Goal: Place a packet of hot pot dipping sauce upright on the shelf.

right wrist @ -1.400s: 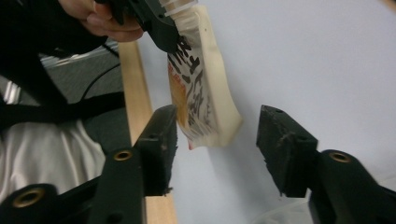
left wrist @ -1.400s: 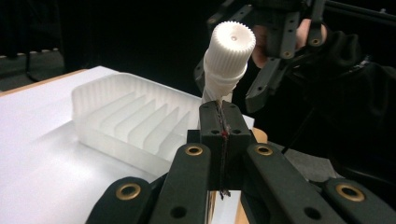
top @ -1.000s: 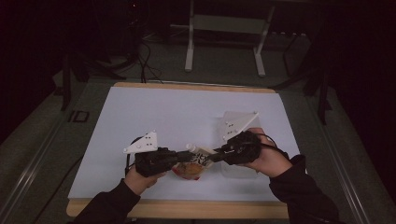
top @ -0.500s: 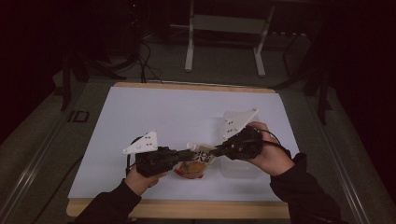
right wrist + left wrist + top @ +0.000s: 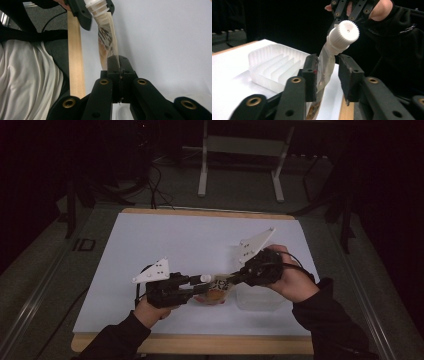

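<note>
Pouch (image 5: 218,291) of clear, soft film with brown and orange print and a ribbed white screw cap (image 5: 344,35) on its spout hangs above the near edge of the white table (image 5: 200,240), just left of the clear ribbed tray (image 5: 257,295). Its flat end is pinched between the closed jaws of the right gripper (image 5: 119,65), which holds it up from the tray side. Its neck, below the cap, stands between the jaws of the left gripper (image 5: 327,75); these have just been opening, one pad against the film, the other apart from it.
</note>
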Demonstrator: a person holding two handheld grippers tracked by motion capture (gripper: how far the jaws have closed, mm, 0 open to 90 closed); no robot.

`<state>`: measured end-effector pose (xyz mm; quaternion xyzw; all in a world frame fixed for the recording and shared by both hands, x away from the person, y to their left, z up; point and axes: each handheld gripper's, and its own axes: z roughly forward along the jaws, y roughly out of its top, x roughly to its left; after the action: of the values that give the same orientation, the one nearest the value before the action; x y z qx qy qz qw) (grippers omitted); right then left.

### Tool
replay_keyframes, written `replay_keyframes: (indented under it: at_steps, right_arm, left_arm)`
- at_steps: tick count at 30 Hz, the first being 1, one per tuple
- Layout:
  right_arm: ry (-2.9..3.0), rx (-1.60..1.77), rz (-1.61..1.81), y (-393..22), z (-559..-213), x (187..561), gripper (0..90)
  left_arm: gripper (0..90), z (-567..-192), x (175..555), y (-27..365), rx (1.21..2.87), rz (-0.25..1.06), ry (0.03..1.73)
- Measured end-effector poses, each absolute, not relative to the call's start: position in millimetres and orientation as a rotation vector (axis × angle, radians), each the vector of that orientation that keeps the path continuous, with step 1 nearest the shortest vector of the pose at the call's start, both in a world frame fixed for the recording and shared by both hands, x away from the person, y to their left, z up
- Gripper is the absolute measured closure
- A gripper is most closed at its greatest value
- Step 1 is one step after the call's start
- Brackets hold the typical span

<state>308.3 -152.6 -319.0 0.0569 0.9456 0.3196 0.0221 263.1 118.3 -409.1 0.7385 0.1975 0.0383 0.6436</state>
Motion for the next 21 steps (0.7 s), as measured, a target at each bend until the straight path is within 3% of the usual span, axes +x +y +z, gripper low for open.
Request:
replay_keyframes:
  at_steps: [1,4,6,9,12,14,21]
  right_arm:
    - [2.931,0.18,0.982,-153.3,-318.1,309.7,90.0]
    - [2.92,0.209,0.969,-158.0,-311.2,314.5,90.0]
    - [2.917,0.212,0.963,-159.6,-308.7,315.8,90.0]
    - [2.893,0.244,0.946,-168.3,-297.2,323.1,90.0]
    - [2.88,0.262,0.938,-173.8,-291.6,327.7,90.0]
    - [2.854,0.267,0.944,-181.1,-286.3,334.0,90.0]
    - [2.748,0.232,0.93,-197.3,-279.5,345.1,89.9]
  left_arm:
    - [63.1,-408.7,263.4,119.1,1.682,0.109,0.458]
    - [43.8,-409.2,264.0,121.7,1.684,0.124,0.471]
    - [36.8,-409.7,264.0,123.3,1.681,0.127,0.473]
    - [16.0,-413.8,264.0,129.2,1.668,0.127,0.49]
    - [12.0,-420.3,262.2,135.6,1.697,0.184,0.512]
    - [2.4,-427.8,261.5,142.2,1.748,0.238,0.558]
    - [1.8,-443.6,257.1,158.4,1.785,0.275,0.625]
